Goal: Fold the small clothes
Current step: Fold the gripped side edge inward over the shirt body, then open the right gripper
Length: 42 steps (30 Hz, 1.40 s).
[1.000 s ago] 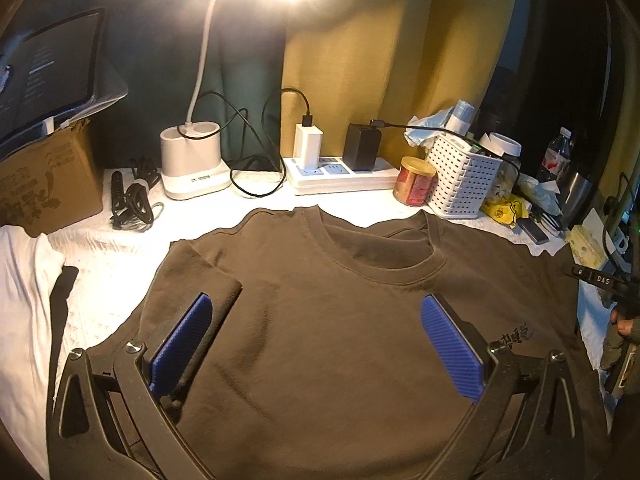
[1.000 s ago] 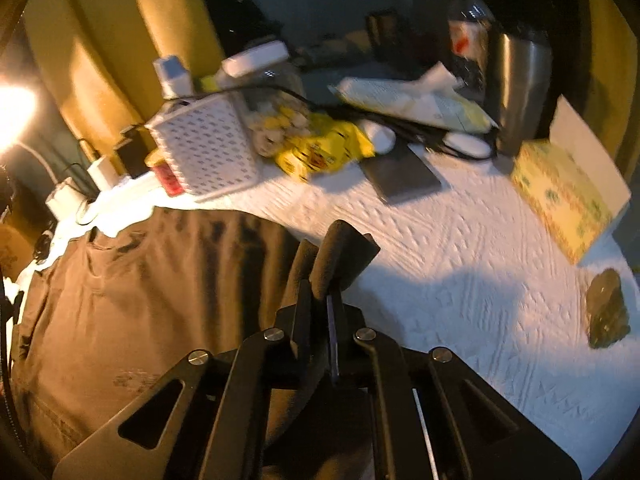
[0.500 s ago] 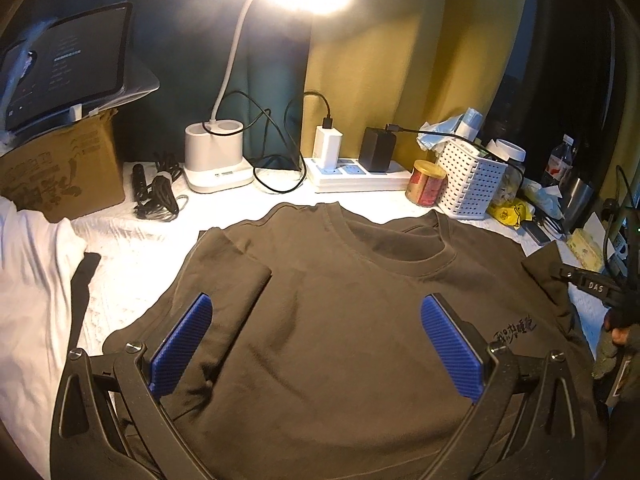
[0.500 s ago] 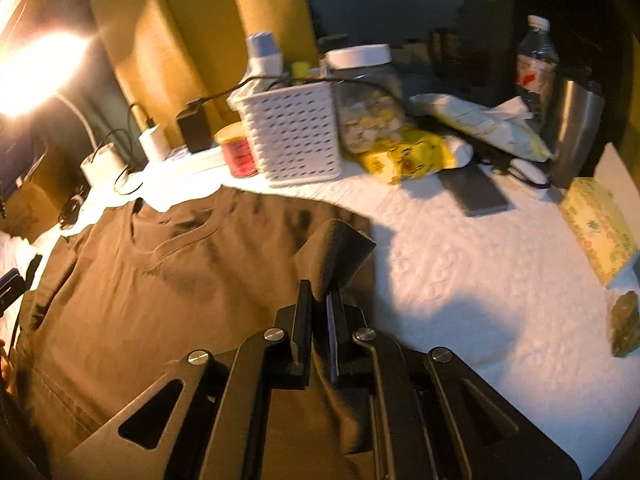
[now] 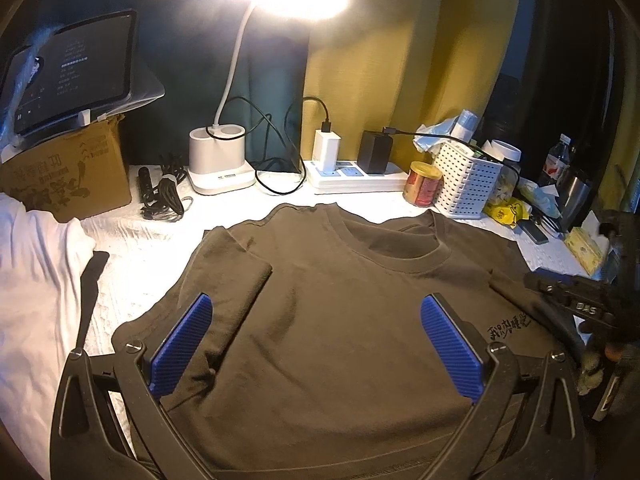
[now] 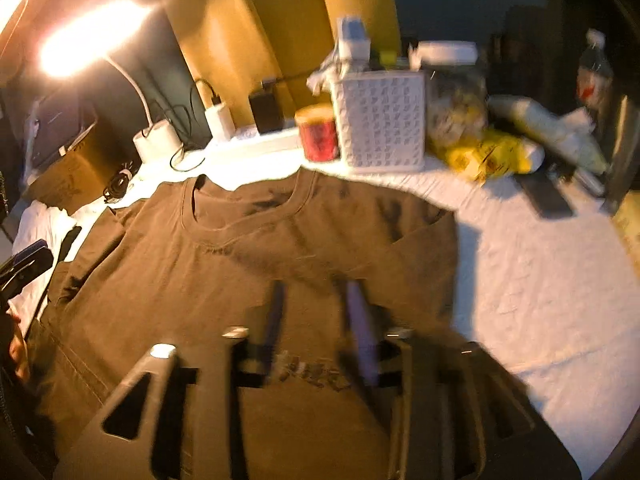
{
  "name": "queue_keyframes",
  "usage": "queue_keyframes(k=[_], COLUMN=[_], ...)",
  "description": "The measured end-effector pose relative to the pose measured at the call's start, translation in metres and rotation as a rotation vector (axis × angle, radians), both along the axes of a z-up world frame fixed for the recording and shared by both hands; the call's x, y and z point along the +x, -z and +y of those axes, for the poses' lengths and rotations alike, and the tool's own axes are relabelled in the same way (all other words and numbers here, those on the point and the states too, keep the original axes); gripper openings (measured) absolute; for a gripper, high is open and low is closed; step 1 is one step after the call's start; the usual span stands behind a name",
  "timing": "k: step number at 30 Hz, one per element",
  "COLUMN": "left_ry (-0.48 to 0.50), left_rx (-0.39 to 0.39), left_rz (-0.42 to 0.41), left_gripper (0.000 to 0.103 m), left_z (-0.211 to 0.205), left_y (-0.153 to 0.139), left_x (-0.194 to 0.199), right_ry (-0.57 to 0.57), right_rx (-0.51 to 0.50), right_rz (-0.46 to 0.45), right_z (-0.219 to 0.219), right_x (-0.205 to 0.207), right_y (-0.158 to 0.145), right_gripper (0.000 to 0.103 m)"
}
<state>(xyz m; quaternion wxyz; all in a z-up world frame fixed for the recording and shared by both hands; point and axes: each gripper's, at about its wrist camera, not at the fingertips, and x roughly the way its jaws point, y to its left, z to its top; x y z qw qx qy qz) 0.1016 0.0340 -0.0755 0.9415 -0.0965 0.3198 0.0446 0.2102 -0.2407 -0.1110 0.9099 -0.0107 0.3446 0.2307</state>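
Our left gripper (image 5: 316,344) holds its blue-padded fingers wide apart, empty, above the brown cotton T-shirt (image 5: 340,320) spread on the white-covered counter (image 5: 152,248). Our right gripper (image 6: 316,328) is opening, nothing between its fingers.

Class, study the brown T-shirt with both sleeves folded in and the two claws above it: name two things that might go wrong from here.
1. The right claw is opening with nothing between its pads; the right sleeve it lies near looks loosely laid and may flop back out.
2. The brown T-shirt has its collar close to the red can and white basket; tugging the cloth toward them may knock them.
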Motion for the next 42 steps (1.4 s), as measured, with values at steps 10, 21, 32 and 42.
queue_keyframes(k=[10, 21, 32, 42], left_ry=[0.051, 0.055, 0.069, 0.058], left_rx=[0.007, 0.04, 0.037, 0.022], left_rz=[-0.002, -0.004, -0.012, 0.001], left_gripper=[0.102, 0.102, 0.102, 0.102], left_z=[-0.029, -0.041, -0.043, -0.03], left_y=[-0.004, -0.012, -0.014, -0.008], left_x=[-0.001, -0.011, -0.023, -0.032], right_ry=[0.206, 0.159, -0.122, -0.096], right_rx=[-0.019, 0.118, 0.036, -0.049], right_rz=[0.059, 0.152, 0.052, 0.043], right_z=[-0.089, -0.105, -0.048, -0.03], right_x=[-0.018, -0.019, -0.067, -0.09], right_y=[0.018, 0.032, 0.013, 0.026], right_gripper=[0.046, 0.008, 0.008, 0.014])
